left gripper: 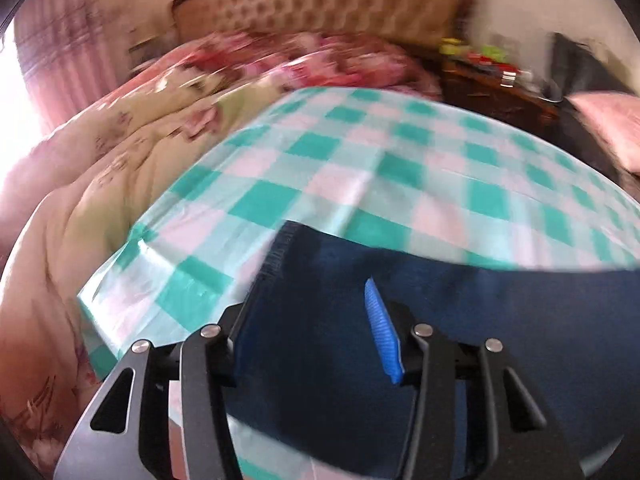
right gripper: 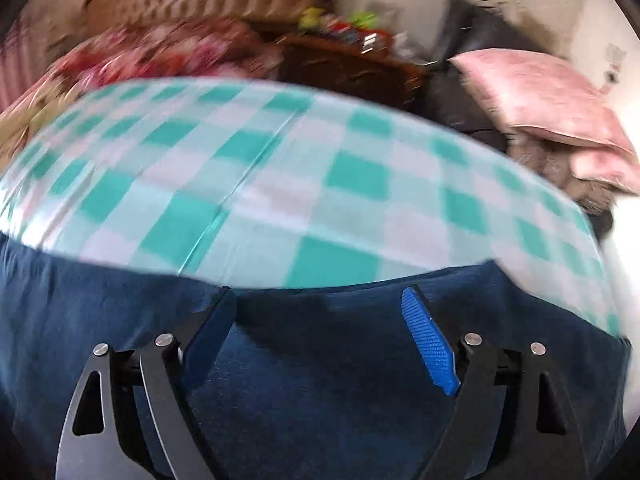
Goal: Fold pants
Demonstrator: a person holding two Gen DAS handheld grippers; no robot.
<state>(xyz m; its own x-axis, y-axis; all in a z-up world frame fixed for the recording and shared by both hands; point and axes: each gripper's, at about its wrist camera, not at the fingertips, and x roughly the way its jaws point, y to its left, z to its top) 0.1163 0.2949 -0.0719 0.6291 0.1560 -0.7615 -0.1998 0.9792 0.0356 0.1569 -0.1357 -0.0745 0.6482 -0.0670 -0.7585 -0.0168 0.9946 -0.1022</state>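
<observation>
One pair of dark navy pants (left gripper: 460, 312) lies on the near part of a surface covered by a checked cloth (left gripper: 360, 168), the garment filling the lower portion of both wrist views. The fabric is soft, matte and knit-like, with a stitched hem or band visible along its left edge in the left view; its far edge runs in a shallow curve across the cloth (right gripper: 248, 184). The pants (right gripper: 300, 392) appear as one broad flat expanse, lightly rumpled, and the leg layout cannot be made out. The left gripper (left gripper: 316, 320) hangs over the left end of the garment with jaws partly apart; dark fabric fills the gap between them, but whether the pads press on it cannot be told. One ribbed blue pad (left gripper: 382, 340) is clearly visible on its right finger. The right gripper (right gripper: 320, 320) hangs above the garment near its far edge with jaws spread wide and nothing caught between them; its ribbed blue pad (right gripper: 430, 344) stands clear of the cloth. The cover is smooth, slightly glossy, in teal and white squares with fold creases. Beyond it are one floral quilt (left gripper: 132, 128) in pink and pale green, one tufted tan headboard (left gripper: 320, 4) with a dark carved frame, one dark wooden nightstand (right gripper: 348, 68) bearing small colourful items too blurred to identify, and a pink cushion (right gripper: 552, 96) resting on dark upholstery. Both views are motion-blurred.
</observation>
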